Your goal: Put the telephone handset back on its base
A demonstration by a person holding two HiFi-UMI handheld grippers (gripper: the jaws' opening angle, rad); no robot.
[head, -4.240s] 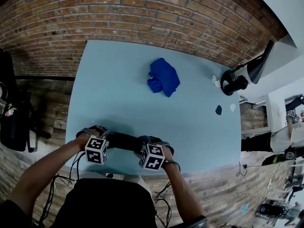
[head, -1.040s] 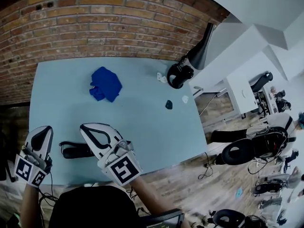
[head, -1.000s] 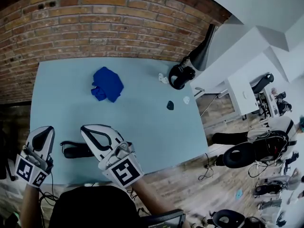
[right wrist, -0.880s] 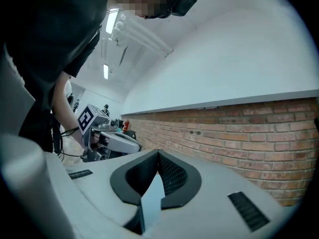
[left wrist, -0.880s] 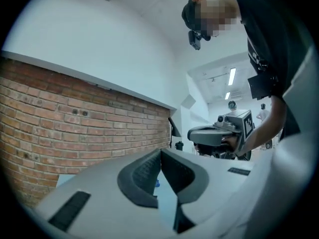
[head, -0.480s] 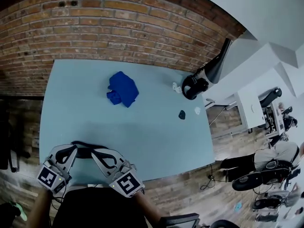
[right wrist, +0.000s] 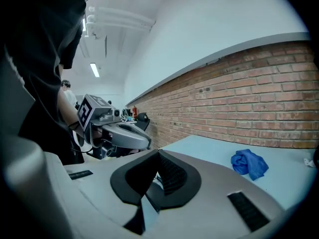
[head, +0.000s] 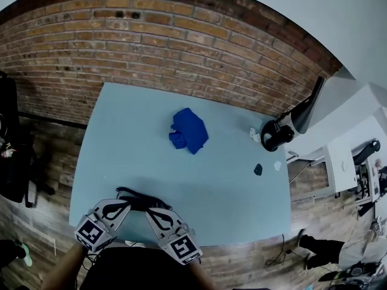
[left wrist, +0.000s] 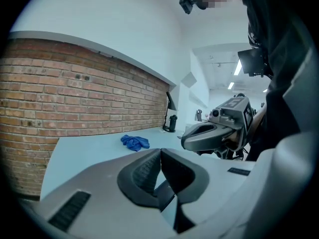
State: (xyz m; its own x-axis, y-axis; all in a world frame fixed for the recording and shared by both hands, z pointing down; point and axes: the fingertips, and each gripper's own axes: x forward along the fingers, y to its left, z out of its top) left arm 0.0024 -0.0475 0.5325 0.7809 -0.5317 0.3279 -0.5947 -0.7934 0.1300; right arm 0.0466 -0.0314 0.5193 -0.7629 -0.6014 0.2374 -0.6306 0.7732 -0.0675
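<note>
The black telephone (head: 143,200) lies near the table's front edge in the head view, with a dark cord curling at its left end. It is too small and too hidden by the grippers to tell handset from base. My left gripper (head: 126,203) points at its left end and my right gripper (head: 149,212) at its near side; both are shut with nothing held. In the left gripper view the jaws (left wrist: 160,154) meet with nothing between them, and the right gripper (left wrist: 212,134) shows beyond. The right gripper view shows closed jaws (right wrist: 158,156) and the left gripper (right wrist: 119,135).
A crumpled blue cloth (head: 190,130) lies mid-table on the light blue table (head: 133,138). At the far right stand a black desk lamp (head: 277,134), a small dark object (head: 258,169) and small white bits (head: 254,135). A brick wall (head: 151,47) backs the table.
Both grippers have drawn back toward the front edge and come closer together at the telephone. The head view has swung, so the table now sits more to the right.
</note>
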